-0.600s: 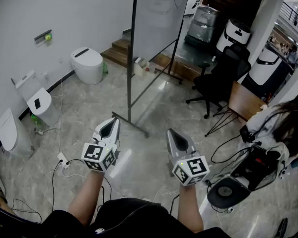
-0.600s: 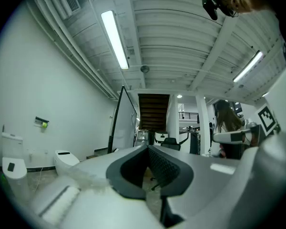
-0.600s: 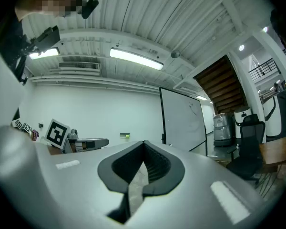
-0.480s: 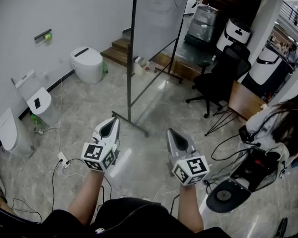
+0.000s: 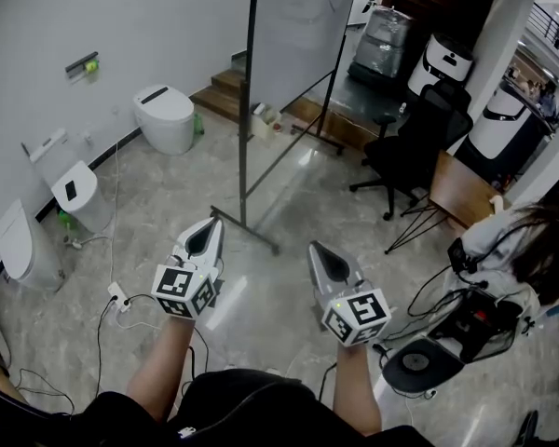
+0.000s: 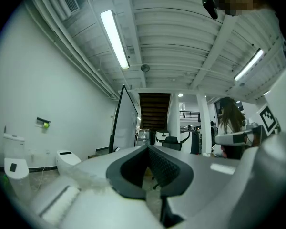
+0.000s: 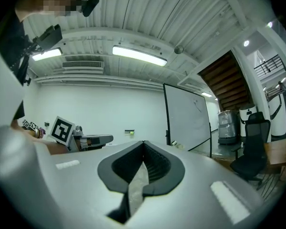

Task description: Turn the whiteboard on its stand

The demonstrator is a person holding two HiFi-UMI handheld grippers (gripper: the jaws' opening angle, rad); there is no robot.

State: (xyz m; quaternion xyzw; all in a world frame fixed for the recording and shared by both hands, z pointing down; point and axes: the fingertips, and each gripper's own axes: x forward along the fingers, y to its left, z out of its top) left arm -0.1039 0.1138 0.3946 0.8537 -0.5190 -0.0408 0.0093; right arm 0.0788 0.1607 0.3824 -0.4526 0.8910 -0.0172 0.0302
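Nudged right tongs point(image 5: 324, 255) toward 9 o'clock, left tongs point(image 5: 205, 236) alongside, both closed, empty; should open, approach whiteboard point(image 5: 303, 26) at 12 o'clock, clamp its seemingly slim frame point(image 5: 250, 110).

Three cameras facing the whiteboard point(image 5: 298, 35) from the near side.
The head camera is looking steeply down from above on the left gripper point(image 5: 206, 238), the right gripper point(image 5: 325, 261) and the floor point(image 5: 158, 203). Each gripper camera is riding low, looking along its own jaws and up towards the ceiling point(image 6: 171, 32). All three are sharing the whiteboard, standing well ahead.
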